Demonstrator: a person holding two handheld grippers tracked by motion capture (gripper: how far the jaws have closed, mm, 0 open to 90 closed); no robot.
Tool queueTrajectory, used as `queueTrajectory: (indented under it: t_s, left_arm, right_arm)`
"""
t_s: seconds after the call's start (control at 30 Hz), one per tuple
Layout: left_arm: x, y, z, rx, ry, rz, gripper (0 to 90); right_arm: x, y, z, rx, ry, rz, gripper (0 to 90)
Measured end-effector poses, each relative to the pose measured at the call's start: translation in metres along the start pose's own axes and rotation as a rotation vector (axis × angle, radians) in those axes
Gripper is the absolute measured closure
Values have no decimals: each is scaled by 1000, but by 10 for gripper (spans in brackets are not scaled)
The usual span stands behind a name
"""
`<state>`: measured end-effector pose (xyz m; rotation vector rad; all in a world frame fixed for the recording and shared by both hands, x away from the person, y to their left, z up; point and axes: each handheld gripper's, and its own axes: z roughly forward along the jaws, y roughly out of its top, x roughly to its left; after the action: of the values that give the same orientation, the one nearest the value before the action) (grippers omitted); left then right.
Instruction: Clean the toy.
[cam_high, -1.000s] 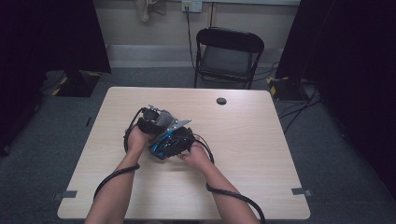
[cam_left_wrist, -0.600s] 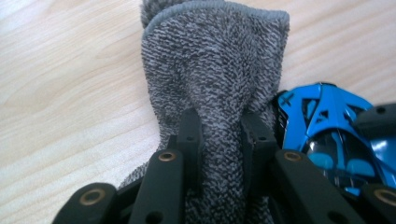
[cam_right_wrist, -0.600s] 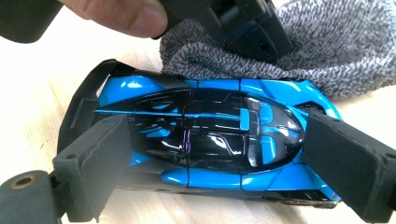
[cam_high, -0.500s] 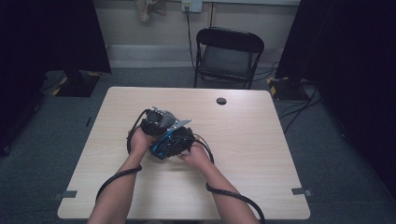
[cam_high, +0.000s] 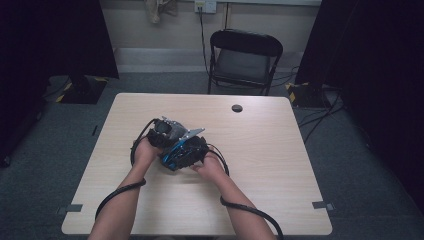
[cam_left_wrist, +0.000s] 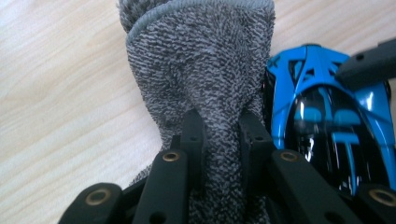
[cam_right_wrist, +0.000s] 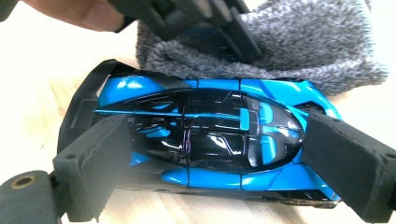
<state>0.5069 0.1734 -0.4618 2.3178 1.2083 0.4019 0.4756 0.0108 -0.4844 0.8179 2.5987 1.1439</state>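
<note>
Now – left gripper clamps grey cloth | right gripper clamps blue toy car

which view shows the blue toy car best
The right gripper view: the blue toy car lies broadside, roof and black canopy sharp, between the right gripper pads. The left gripper view shows part of it beside the grey cloth. The high view shows a small blue patch.

No readable words, no brand marks, no numbers, no signs anywhere in the room, blue toy car plain of lettering, grey cloth untagged, tabletop bare of labels.
</note>
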Motion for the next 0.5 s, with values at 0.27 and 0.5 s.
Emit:
queueTrajectory:
  t_s: [0.27, 0.5]
  left_arm:
    - [3, -11, -9, 8, -16, -13, 753]
    - [4, -18, -14, 12, -20, -18, 753]
  right_arm:
    - [0, 0, 0, 1, -1, -1, 80]
    - [1, 0, 0, 1, -1, 0, 80]
